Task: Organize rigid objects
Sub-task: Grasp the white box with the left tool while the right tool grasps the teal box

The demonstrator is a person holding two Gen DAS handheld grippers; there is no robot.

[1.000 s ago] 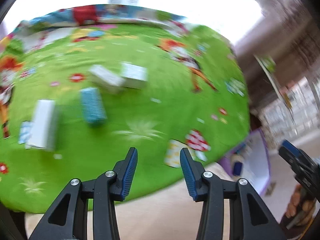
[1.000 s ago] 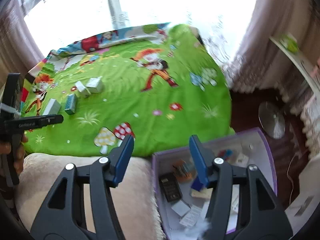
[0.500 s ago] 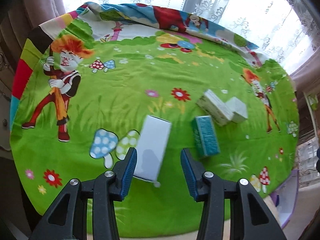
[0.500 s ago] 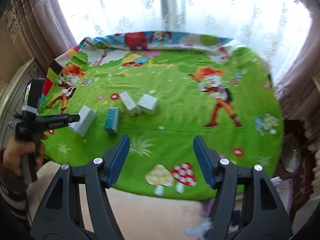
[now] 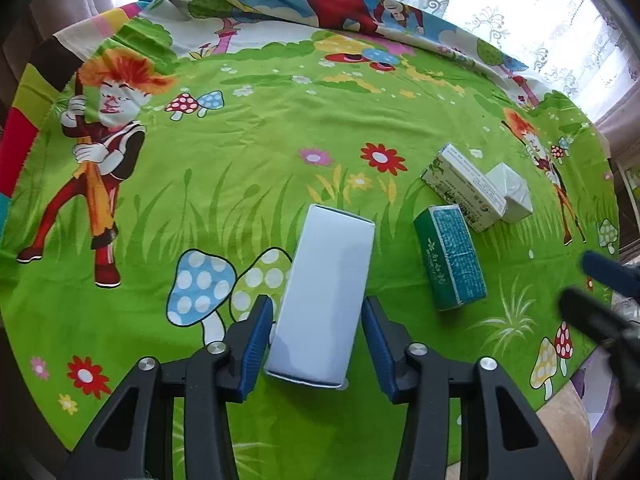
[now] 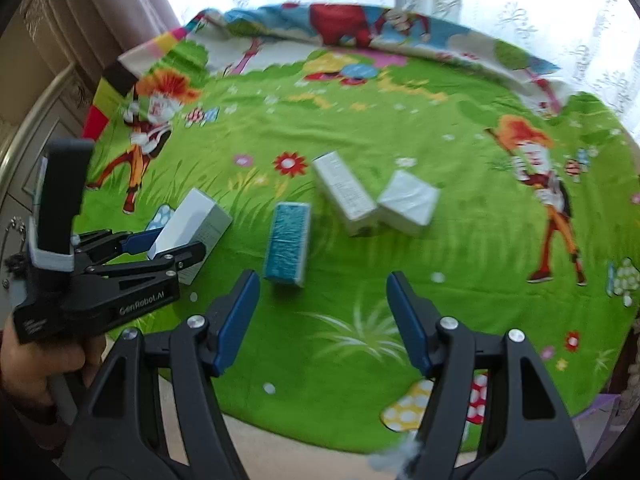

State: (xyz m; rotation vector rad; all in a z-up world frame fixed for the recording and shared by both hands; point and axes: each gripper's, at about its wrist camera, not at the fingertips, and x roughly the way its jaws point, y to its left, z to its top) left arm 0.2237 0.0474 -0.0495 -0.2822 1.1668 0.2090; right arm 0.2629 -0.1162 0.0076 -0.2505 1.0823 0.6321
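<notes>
Left gripper closing around the white box, grip not yet made

The left gripper straddled the white box near the cloth's front edge, jaws closing, pads not clearly touching; the box could twist and slip. The right gripper hung open and empty before the teal box, which it could knock

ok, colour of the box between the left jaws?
Plain white box, no visible print on top; clearest in the left wrist view.
</notes>
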